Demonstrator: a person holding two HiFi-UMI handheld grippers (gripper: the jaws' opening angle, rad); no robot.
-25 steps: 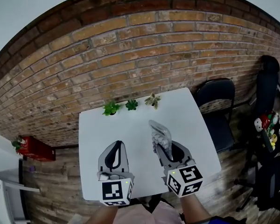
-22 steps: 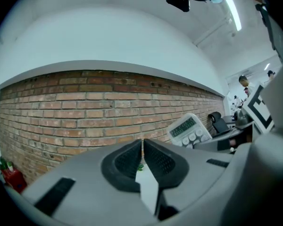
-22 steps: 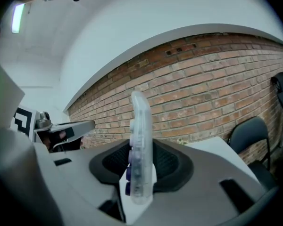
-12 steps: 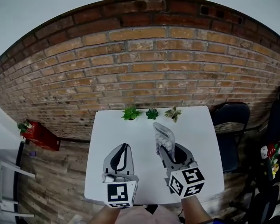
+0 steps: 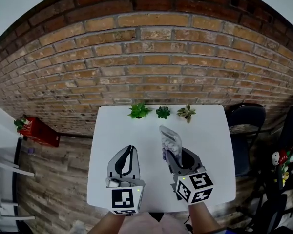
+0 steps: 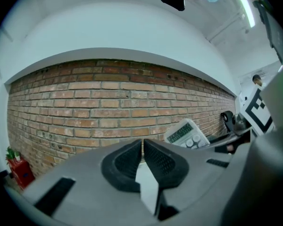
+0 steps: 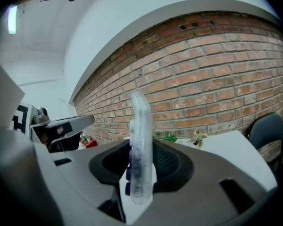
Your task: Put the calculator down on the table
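White table (image 5: 210, 130) below fingers; calculator (image 7: 140, 121) clamped edge-on in right gripper (image 7: 142, 161); left gripper (image 6: 142, 147) closed, empty. Toppling risked if released upright.

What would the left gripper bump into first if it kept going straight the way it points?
Probably the leftmost small green plant at the far edge of the white table, which lies in line with the shut, empty left gripper. The red brick wall stands behind it. Height is hard to judge.
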